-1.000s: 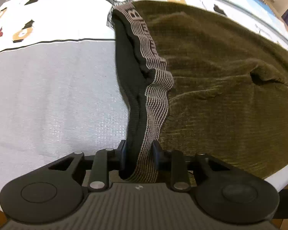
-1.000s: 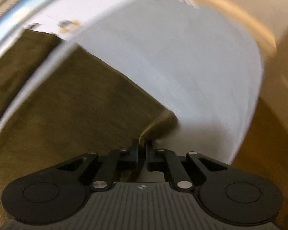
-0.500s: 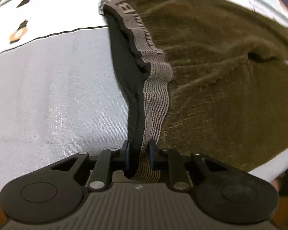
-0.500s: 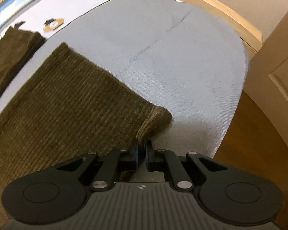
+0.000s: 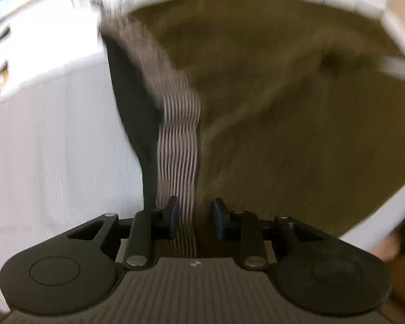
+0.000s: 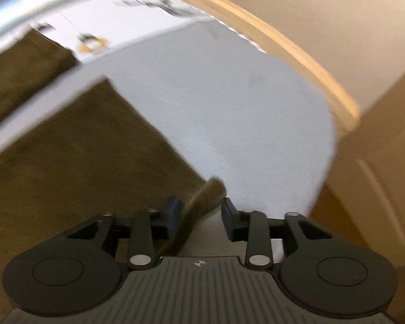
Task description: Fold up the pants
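Pants [image 5: 283, 108] run from frame bottom toward top. Left tool [image 5: 193, 216]: jaws just opened, waistband [image 5: 179, 140] loose between them, probably released (blurred). Right tool [image 6: 199, 213]: jaws just opened wide, cuff [image 6: 202, 197] loose between.

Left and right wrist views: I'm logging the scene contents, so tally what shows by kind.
Olive pants: 1
Striped waistband: 1
Printed grey bedsheet: 1
Tongs: 2, left tongs, right tongs
Total: 5

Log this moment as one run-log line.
left gripper: just opening, striped waistband between jaws | right gripper: just opened, pant-leg hem between jaws, loose | olive pants on bedsheet
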